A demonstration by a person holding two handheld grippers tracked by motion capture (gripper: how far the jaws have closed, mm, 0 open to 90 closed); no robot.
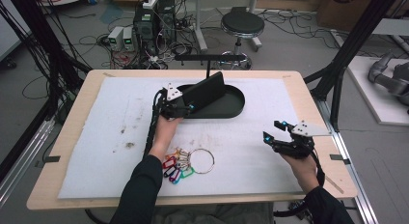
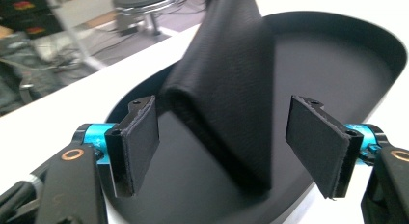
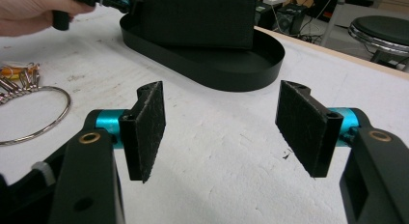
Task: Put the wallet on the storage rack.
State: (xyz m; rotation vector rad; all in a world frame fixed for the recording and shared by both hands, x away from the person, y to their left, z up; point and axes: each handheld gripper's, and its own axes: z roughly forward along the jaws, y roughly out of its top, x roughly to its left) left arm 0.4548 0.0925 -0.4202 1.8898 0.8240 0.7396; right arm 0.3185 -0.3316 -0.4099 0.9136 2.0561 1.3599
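Step in hand: left gripper (image 2: 224, 147), jaws apart, straddles wallet (image 2: 226, 89) standing in tray (image 2: 357, 45). Next: close. Right gripper (image 3: 219, 132) idle, agape.

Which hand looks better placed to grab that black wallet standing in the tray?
Left. The left gripper is at the tray, its open jaws either side of the wallet. The right gripper hovers open over bare mat, well away.

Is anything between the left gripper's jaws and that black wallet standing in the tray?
Nothing visible. The left gripper is open, its jaws on either side of the black wallet, which stands tilted in the black oval tray; neither pad visibly touches it.
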